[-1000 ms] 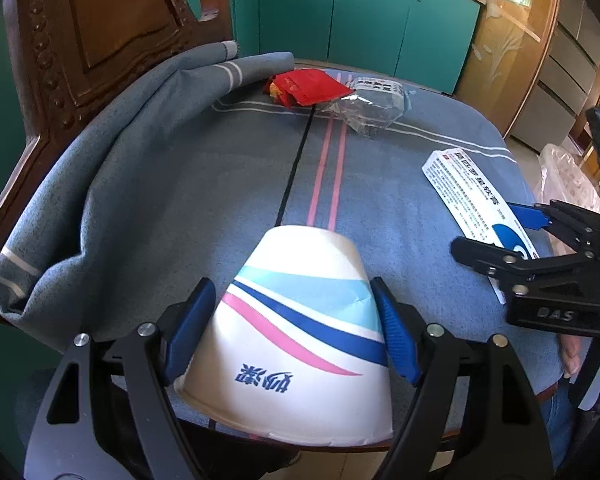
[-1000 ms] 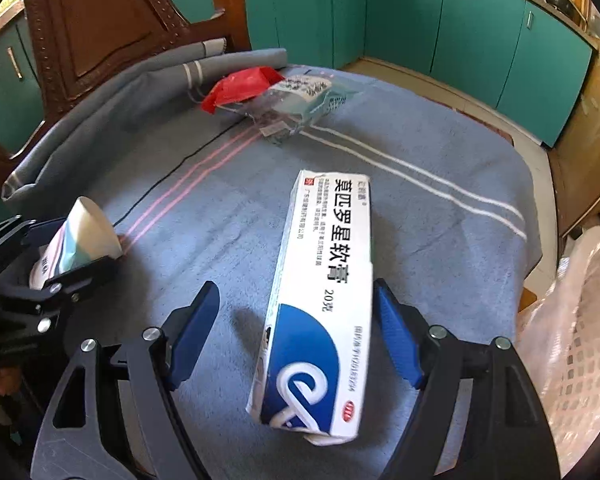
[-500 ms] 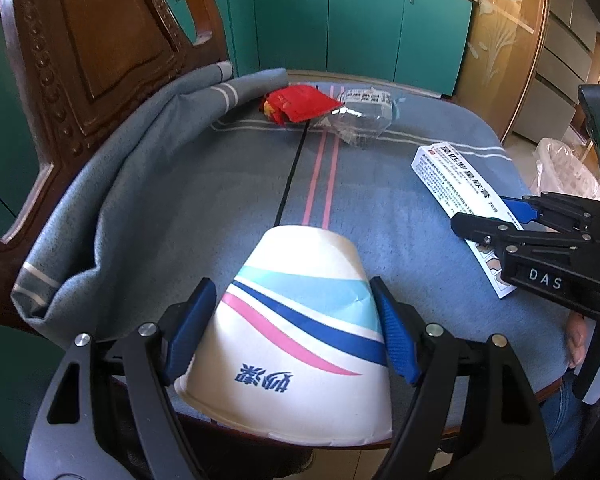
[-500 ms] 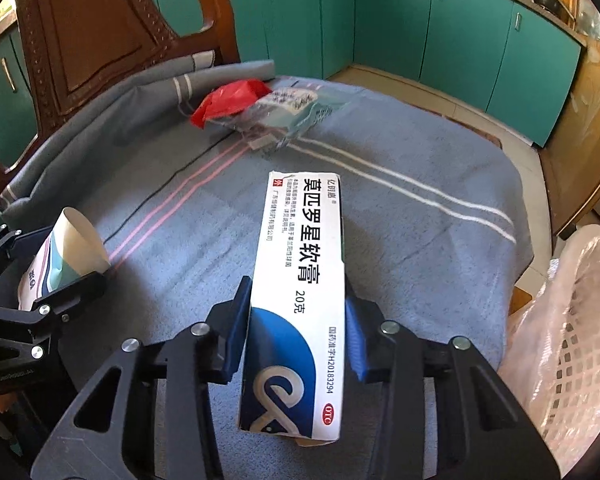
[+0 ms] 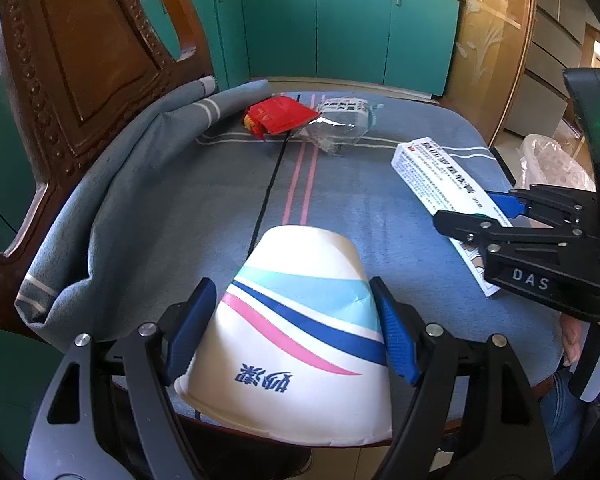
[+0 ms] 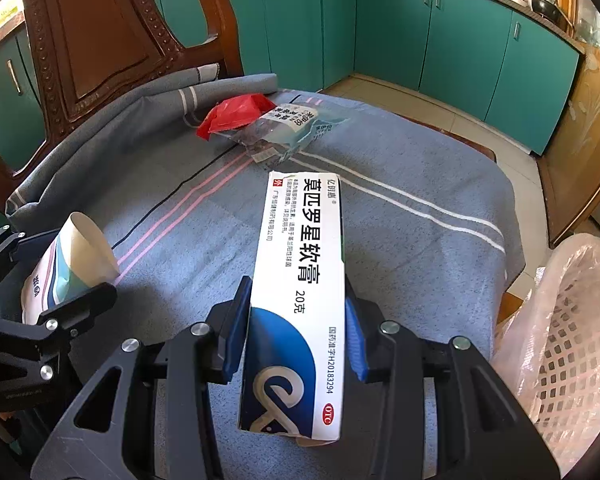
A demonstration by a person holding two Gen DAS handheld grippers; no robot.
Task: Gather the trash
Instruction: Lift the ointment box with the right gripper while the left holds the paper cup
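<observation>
left gripper (image 5: 292,332) is clamped on the paper cup (image 5: 300,344) at the table's near edge; right gripper (image 6: 296,336) pinches the ointment box (image 6: 300,280), beside the bag-lined white basket (image 6: 572,328) past the tablecloth (image 6: 400,184) edge.

The surface (image 6: 420,184) is covered by a grey-blue cloth (image 5: 180,200) with a black line, two pink stripes and pairs of white stripes running across it. At the left the cloth bunches up in a thick fold against a carved wooden chair (image 5: 80,60). Near the far edge, a red wrapper (image 5: 278,118) lies on the cloth, touching a crumpled clear plastic package (image 5: 340,120) with a printed label just to its right. Whether the paper cup (image 5: 300,336) and the white-and-blue ointment box (image 6: 300,280) rest on the cloth or are lifted clear cannot be told.
</observation>
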